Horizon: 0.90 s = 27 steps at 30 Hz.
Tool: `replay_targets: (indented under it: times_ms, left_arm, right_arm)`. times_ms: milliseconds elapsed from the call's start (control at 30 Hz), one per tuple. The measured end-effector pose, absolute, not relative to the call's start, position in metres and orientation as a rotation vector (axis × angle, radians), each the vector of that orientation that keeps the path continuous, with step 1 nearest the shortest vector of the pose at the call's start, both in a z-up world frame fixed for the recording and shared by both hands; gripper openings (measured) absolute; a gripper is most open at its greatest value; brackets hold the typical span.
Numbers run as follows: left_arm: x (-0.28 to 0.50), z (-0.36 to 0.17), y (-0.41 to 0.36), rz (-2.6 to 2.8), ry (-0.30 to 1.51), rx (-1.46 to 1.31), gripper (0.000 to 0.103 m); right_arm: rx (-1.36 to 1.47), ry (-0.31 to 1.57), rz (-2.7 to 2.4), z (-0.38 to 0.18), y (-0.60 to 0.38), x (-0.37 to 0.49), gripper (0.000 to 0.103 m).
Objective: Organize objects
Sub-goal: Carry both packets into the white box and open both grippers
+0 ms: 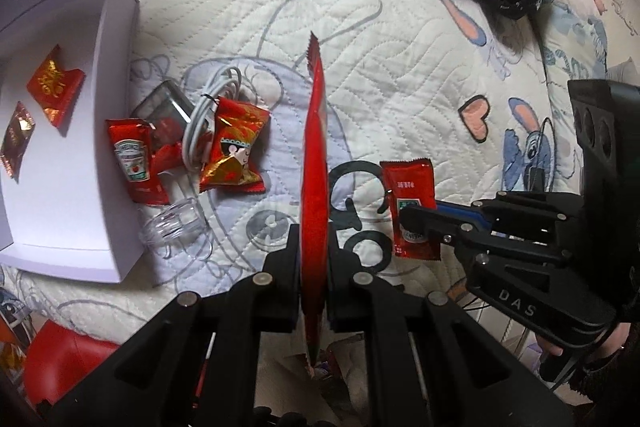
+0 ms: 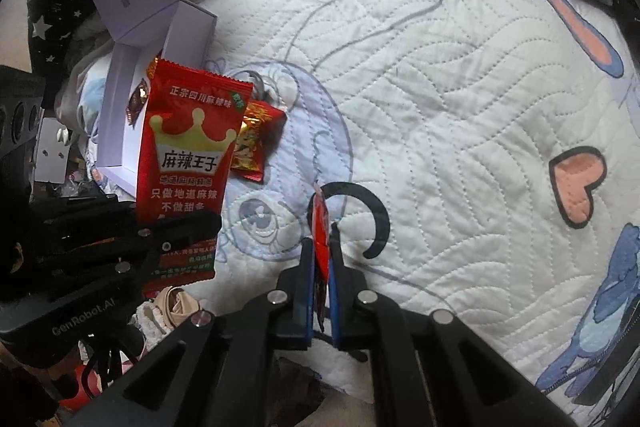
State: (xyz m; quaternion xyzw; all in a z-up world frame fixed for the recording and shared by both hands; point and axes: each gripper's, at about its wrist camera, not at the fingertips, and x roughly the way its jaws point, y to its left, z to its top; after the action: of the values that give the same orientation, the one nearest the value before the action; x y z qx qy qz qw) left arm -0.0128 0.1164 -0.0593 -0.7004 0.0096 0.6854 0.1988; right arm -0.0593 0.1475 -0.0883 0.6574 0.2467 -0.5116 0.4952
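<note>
Big picture first: quilted cartoon bedspread (image 2: 460, 115) fills both views; white open box (image 1: 60, 195) sits at its left edge w/ two small red-gold packets (image 1: 56, 91) already lying inside (so the box looks like the drop-off, that's my read).

Beside the box, a loose heap on the quilt: ketchup sachet (image 1: 134, 161), candy pack w/ a cartoon face (image 1: 234, 147), coiled white cable (image 1: 208, 115), dark shiny block (image 1: 168, 105) under the cable, clear plastic cap (image 1: 172, 227) nearest the box's front corner.

Now the hands. Left gripper (image 1: 314, 255) is clamped tight on the red spicy snack bag (image 2: 188, 163); bag stands edge-on between the pads in its own view, face-on w/ the gold crown from the right wrist cam; it hangs clear of the quilt. Right gripper (image 2: 325, 251) is pinched closed on a second ketchup sachet (image 1: 414, 211); thin red edge between the blue pads, also off the bed.

Step in hand, as I judge it: carry both to the box. To do it well: keep both pinches firm; swing left first so the tall bag doesn't clip the box wall or the heap; get each item over bare box floor, low, before letting go; don't cross the two grippers, they're close.
</note>
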Motion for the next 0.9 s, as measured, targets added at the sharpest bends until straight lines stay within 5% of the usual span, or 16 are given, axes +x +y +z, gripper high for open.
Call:
replay_targets:
  times_ms: [900]
  left_arm:
    - [-0.019,0.028,0.001,2.109,-0.085,-1.936,0.009]
  right_arm:
    - [1.352,0.756,-1.060,0.014,0.078,-0.001,0.005]
